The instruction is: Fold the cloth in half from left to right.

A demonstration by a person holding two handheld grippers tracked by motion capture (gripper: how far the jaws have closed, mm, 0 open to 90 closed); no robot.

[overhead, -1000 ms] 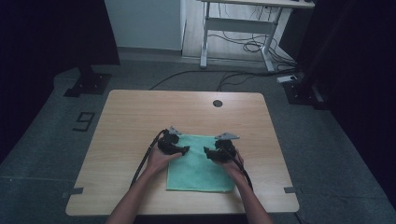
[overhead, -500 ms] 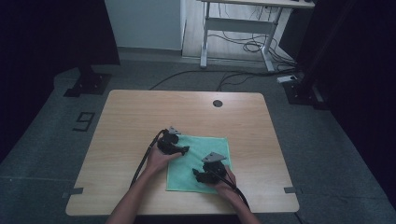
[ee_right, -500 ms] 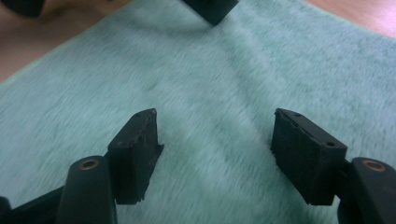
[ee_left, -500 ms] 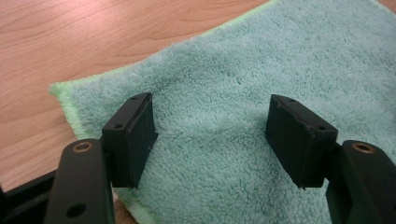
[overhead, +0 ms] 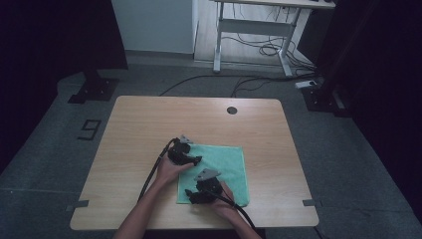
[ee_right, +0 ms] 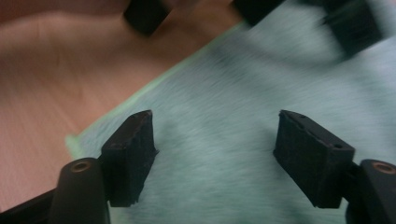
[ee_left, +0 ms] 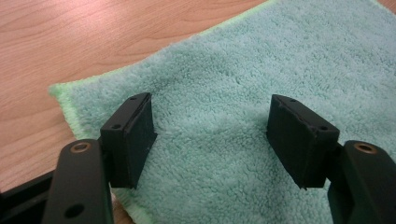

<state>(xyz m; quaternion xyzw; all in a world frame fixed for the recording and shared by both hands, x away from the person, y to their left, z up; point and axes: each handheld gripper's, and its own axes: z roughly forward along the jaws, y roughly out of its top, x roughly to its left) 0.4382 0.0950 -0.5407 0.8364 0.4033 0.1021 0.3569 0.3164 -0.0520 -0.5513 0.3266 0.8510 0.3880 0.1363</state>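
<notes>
A green terry towel (overhead: pixel 230 165) lies flat on the wooden table (overhead: pixel 149 124), near its front edge. My left gripper (overhead: pixel 195 160) rests at the towel's far left corner and points right. In the left gripper view the left gripper (ee_left: pixel 210 106) stands open just above the towel (ee_left: pixel 243 56), with the towel's corner (ee_left: pixel 58 91) to the left. My right gripper (overhead: pixel 190 194) sits over the towel's near left part. In the blurred right gripper view the right gripper (ee_right: pixel 215 122) is open above the towel (ee_right: pixel 219 182), with nothing between its jaws.
A round cable hole (overhead: pixel 232 110) sits near the table's far edge. Bare wood lies to the left, right and far side of the towel. Beyond the table stand a desk frame (overhead: pixel 251 30) and floor cables (overhead: pixel 209 79).
My right gripper has swung from the towel's far right corner to its near left part. The left gripper has stayed at the far left corner.
</notes>
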